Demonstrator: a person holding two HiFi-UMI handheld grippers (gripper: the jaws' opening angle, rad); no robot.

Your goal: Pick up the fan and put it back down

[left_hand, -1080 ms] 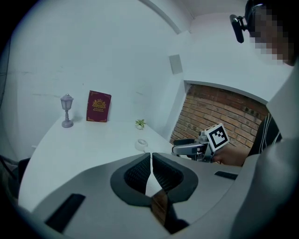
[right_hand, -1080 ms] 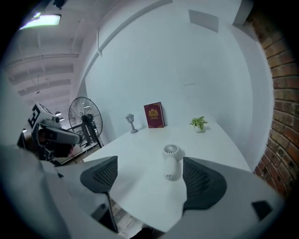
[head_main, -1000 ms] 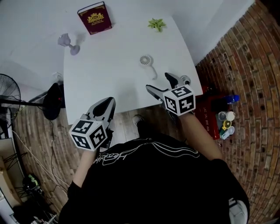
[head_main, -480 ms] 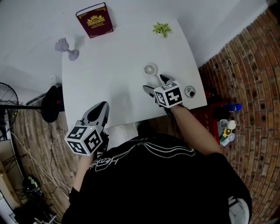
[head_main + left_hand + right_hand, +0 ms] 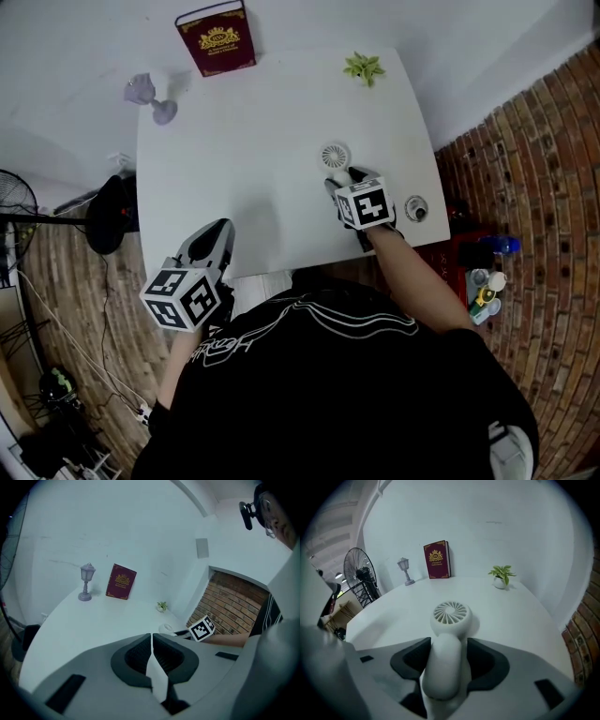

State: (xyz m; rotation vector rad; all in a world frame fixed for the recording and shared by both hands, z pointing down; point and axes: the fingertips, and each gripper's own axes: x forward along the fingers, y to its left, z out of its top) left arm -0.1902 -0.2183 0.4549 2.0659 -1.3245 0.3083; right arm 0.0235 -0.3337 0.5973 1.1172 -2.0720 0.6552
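**Closing In on the Little White Fan**

Saw, from the head view, the little white fan [image 5: 335, 156] lying flat on the white tabletop [image 5: 244, 169], toward the right side, round head pointing away. Could see only the round head there, with the handle hidden under the right tool [image 5: 343, 178] and its marker cube. Found the handle in the right gripper view instead, right between the two dark pads. Watched that tool closing in, pads just beside the handle on each side. Lay on the tabletop, not lifted.

Spotted the left tool [image 5: 217, 234] low at the near edge of the tabletop, well apart from the fan. Learned about its jaws from the left gripper view: pressed together, nothing pinched. Caught in that same view the right tool's marker cube just beside the fan's head, far across the tabletop.

Saw at the far edge a dark red book [image 5: 217, 37] standing up, a small purple lamp [image 5: 150, 94] to its left and a tiny green plant [image 5: 364, 67] off to the right. Noticed a small round thing [image 5: 416, 207] near the right edge in the head view only. Got the best look at the big black floor fan [image 5: 360, 573] in the right gripper view, beyond the left side of the tabletop.
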